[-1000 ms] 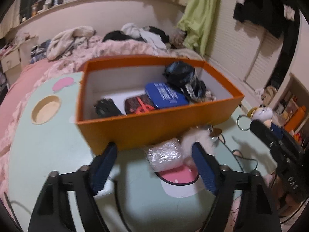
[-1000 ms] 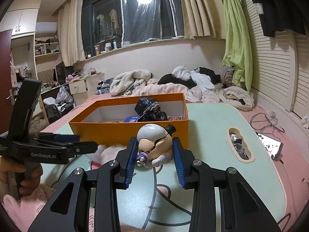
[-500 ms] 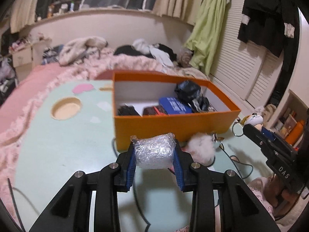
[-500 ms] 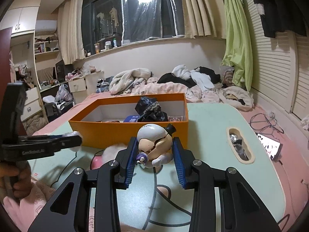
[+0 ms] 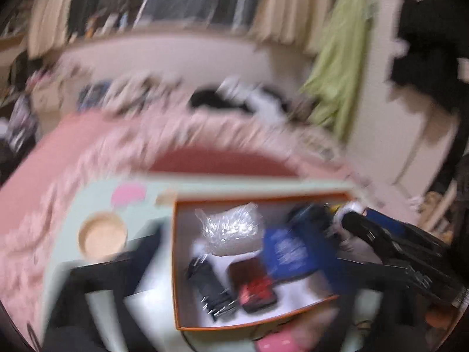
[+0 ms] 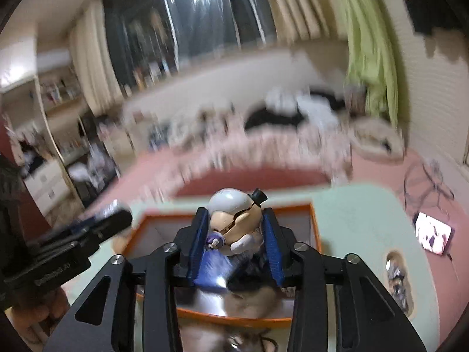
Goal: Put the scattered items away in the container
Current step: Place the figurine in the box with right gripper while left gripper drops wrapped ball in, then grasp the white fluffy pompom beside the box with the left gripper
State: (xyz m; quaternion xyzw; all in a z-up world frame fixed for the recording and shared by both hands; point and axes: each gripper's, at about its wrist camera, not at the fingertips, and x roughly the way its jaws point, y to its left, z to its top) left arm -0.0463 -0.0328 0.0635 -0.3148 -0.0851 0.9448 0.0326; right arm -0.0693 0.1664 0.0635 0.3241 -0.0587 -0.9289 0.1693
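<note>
- Right gripper above the orange box, jaws opening, the figurine between the blue pads with a gap on each side.
- Left gripper blurred, jaws opening, spread wide with nothing between them.
- Wrapped bundle loose inside the box, near its far wall, above a black item and a red-black case, beside a blue pouch.
- Beyond the box: green table, then pink bedding.
</note>
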